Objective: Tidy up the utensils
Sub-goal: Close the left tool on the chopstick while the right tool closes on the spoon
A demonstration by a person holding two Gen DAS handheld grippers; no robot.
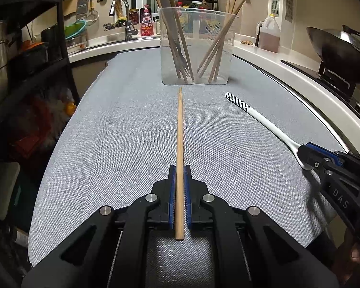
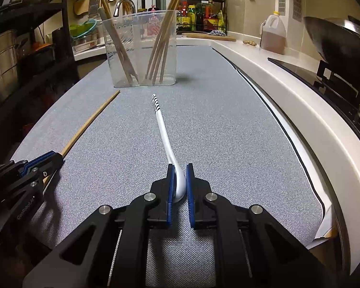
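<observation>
My left gripper is shut on a wooden chopstick that points straight ahead over the grey mat. My right gripper is shut on the bowl end of a white spoon with a black-striped handle tip; the spoon also shows in the left wrist view. A clear plastic utensil holder stands ahead on the mat with several wooden chopsticks and a fork in two compartments; it also shows in the right wrist view. The chopstick and left gripper show at left in the right wrist view.
A white counter edge runs along the right, with a wok on a stove and an oil jug. A sink with a faucet and a black rack are at the left.
</observation>
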